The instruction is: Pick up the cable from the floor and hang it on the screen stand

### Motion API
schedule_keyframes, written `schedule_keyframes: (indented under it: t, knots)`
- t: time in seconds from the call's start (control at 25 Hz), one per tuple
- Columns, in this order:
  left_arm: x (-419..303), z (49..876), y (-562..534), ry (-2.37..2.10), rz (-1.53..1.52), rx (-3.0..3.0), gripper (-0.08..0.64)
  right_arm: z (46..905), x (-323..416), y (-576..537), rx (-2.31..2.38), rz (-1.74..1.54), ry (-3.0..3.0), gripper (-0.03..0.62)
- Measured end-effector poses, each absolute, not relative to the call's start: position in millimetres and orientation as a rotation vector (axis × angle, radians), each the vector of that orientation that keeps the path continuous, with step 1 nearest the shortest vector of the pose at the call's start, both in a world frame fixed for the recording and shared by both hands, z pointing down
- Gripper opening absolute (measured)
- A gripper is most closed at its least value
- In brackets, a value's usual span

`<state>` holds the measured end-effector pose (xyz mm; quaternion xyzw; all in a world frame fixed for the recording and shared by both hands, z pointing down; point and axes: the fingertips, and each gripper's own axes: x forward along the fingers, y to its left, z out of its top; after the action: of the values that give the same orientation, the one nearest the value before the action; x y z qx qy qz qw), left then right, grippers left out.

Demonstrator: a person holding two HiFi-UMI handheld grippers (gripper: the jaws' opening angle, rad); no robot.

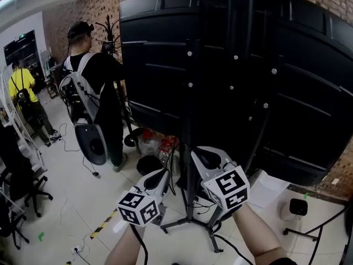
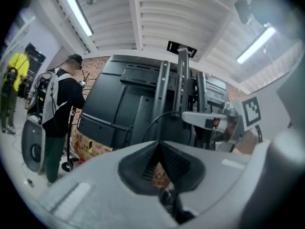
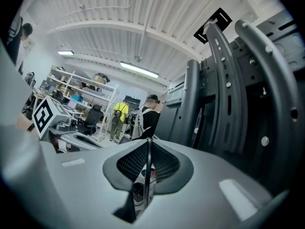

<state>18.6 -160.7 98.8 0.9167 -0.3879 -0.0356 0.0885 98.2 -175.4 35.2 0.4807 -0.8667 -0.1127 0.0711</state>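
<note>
Left hand-held gripper (image 1: pixel 163 175) and right hand-held gripper (image 1: pixel 195 151), both clamped narrow on cable (image 3: pixel 148 162): raise level, drape over stand (image 1: pixel 186 167), release slowly.

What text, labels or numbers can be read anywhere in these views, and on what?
No readable words or numbers.
Left marker cube, right marker cube: square patterns only, no letters.
Hanging ceiling sign: white marks, too blurred to read.
</note>
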Motion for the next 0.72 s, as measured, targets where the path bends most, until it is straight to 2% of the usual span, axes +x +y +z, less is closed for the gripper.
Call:
schedule_keyframes:
  t: [0.32, 0.72]
  knots:
    - [45.1, 29.0, -195.5, -1.139, -0.050, 2.877, 0.005, -52.2, 107.3, -199.4, 1.495, -0.490, -2.584, 0.031]
    - [51.7, -43.0, -221.2, -1.204, -0.178, 2.900, 0.005, -103.2, 111.0, -214.5, 1.535, -0.527, -2.637, 0.031]
